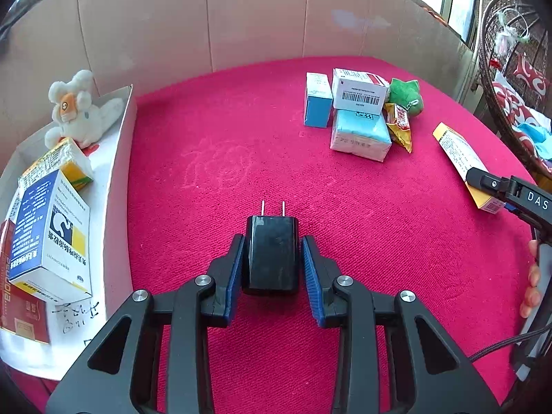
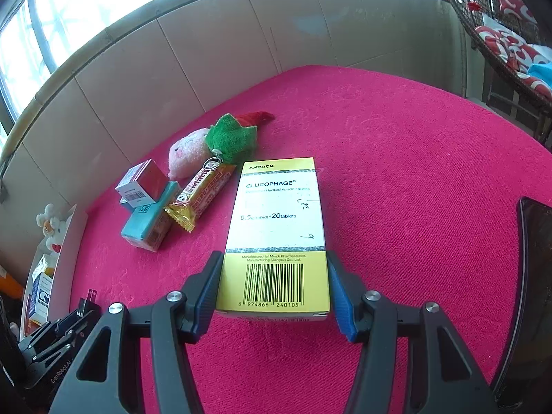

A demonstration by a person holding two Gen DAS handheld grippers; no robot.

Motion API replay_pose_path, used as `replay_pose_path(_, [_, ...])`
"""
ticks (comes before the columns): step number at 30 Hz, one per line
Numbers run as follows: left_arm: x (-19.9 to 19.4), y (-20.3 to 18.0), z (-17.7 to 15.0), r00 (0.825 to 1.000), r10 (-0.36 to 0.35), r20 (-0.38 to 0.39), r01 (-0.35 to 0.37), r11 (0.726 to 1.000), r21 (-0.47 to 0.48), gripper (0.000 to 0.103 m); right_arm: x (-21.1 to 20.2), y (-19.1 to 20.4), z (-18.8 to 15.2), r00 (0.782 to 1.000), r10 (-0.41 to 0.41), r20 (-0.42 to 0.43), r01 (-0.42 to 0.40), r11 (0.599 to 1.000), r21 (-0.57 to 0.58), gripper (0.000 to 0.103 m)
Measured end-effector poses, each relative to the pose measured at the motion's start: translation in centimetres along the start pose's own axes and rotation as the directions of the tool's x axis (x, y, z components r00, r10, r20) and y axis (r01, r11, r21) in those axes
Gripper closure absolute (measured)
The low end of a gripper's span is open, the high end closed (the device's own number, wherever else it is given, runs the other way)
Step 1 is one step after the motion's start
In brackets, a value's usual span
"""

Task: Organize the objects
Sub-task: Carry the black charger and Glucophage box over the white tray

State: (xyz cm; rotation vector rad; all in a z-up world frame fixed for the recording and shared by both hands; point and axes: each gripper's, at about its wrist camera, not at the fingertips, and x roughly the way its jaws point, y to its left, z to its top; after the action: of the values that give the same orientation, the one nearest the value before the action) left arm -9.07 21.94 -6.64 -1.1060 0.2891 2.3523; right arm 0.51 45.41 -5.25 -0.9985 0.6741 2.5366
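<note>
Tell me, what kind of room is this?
Probably a home sunroom or balcony: big windows behind a red-carpeted table, a wicker hanging chair with cushions, plus toys and medicine boxes being sorted.

The right hand-held gripper (image 2: 274,289) held a yellow and white medicine box (image 2: 276,238) by its sides, above a pink tabletop (image 2: 414,179). Beyond the box, to the left, lay a yellow snack bar (image 2: 198,196), a pink and green plush toy (image 2: 214,141), and a small stack of boxes (image 2: 146,207). At the far left a white tray (image 2: 70,238) held a white plush toy (image 2: 51,224). The left hand-held gripper (image 2: 81,314) showed at the lower left, closed on a black plug (image 2: 86,305).
</note>
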Motion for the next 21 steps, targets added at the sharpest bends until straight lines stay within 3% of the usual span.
replay_pose_path(9, [-0.5, -0.5, -0.1, 1.0, -0.003, 0.02, 0.002, 1.0, 0.014, 0.074, -0.8, -0.1, -0.4, 1.0, 0.004, 0.015, -0.004, 1.0, 0.007, 0.045])
replay_pose_path(21, [-6.2, -2.2, 0.6, 0.985, -0.045, 0.167, 0.034, 0.997, 0.068, 0.074, -5.8, 1.8, 0.6, 0.991, 0.067, 0.116, -0.065, 0.998, -0.021, 0.045])
